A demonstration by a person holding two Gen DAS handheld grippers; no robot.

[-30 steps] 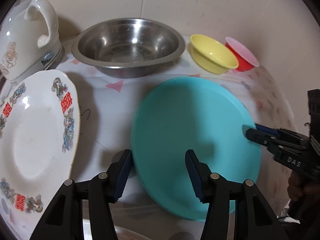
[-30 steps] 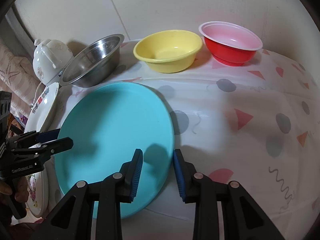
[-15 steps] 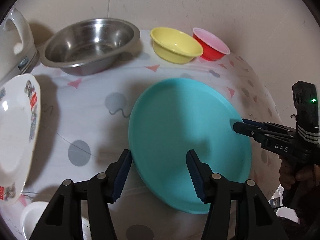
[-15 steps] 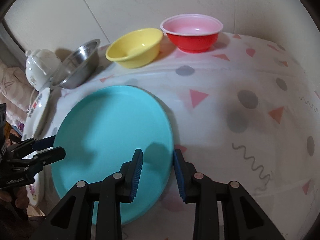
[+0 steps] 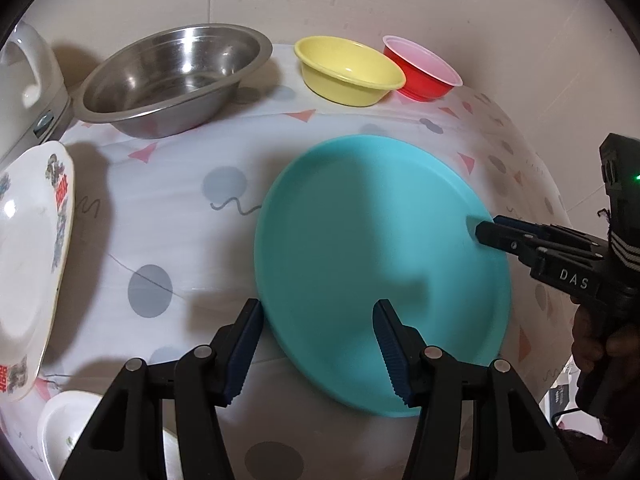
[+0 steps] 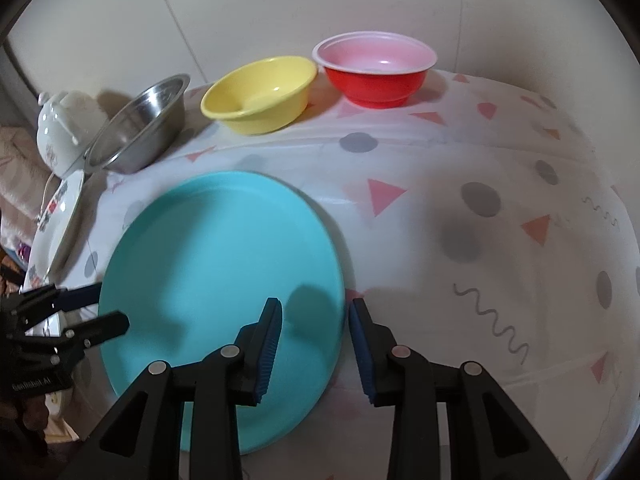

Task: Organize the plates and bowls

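While the teal plate lies on the table, both grippers' jaws straddle its rim, open, gripping nothing.

three bowls line the wall behind a plate; another plate lies left.

A pale panelled wall rises behind a table under a white patterned cloth.

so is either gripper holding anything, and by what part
nothing clamped: left gripper and right gripper each straddle opposite rims of the turquoise plate, fingers apart, not closed on it
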